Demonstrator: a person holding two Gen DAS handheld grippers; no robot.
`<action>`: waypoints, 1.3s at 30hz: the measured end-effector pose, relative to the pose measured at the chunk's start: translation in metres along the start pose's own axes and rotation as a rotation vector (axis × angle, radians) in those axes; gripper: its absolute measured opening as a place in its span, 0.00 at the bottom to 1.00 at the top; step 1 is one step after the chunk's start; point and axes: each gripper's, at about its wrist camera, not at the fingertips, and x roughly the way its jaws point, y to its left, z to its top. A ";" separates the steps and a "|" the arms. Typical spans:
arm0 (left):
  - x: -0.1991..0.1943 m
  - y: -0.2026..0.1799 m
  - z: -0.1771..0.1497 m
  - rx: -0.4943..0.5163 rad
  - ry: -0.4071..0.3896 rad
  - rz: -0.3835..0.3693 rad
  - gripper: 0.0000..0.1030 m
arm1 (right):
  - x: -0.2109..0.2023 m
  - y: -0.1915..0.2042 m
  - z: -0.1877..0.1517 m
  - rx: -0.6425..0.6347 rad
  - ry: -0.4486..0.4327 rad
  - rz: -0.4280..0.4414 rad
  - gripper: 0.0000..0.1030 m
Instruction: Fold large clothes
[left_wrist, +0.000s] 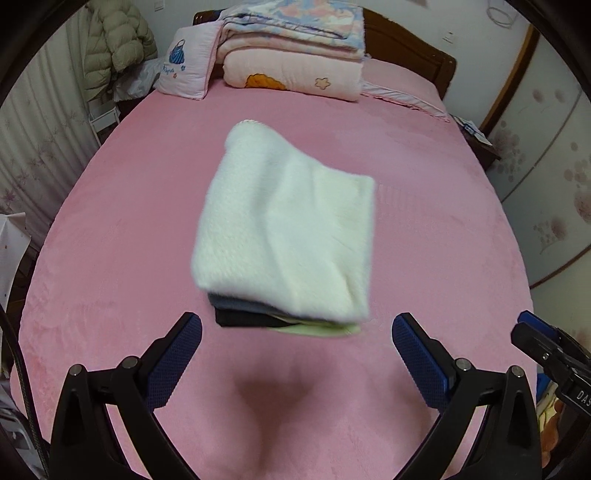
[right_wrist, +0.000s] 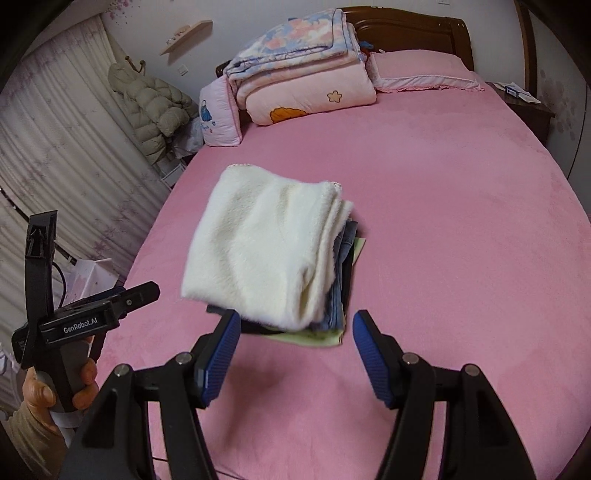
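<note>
A folded white fleece garment (left_wrist: 284, 225) lies on top of a stack of folded clothes (left_wrist: 258, 317) (blue denim, black, pale green) in the middle of the pink bed (left_wrist: 110, 258). My left gripper (left_wrist: 297, 332) is open and empty, just short of the stack's near edge. In the right wrist view the white garment (right_wrist: 266, 251) tops the same stack (right_wrist: 340, 295). My right gripper (right_wrist: 295, 336) is open and empty at the stack's near edge. The left gripper (right_wrist: 110, 299) shows there at the left, held in a hand.
Folded quilts (left_wrist: 291, 55) and a pink pillow (left_wrist: 188, 62) sit at the head of the bed against the wooden headboard (right_wrist: 406, 26). A puffy coat (right_wrist: 155, 107) hangs by the curtains on the left. A nightstand (right_wrist: 524, 103) stands at the right.
</note>
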 end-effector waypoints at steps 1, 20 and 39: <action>-0.011 -0.008 -0.006 0.007 -0.010 -0.004 0.99 | -0.011 -0.001 -0.005 -0.004 -0.002 -0.004 0.62; -0.167 -0.098 -0.147 0.039 -0.044 -0.045 0.99 | -0.184 -0.017 -0.127 -0.003 -0.039 -0.056 0.62; -0.200 -0.143 -0.226 0.001 -0.094 0.031 0.99 | -0.233 -0.010 -0.198 0.017 -0.112 -0.180 0.62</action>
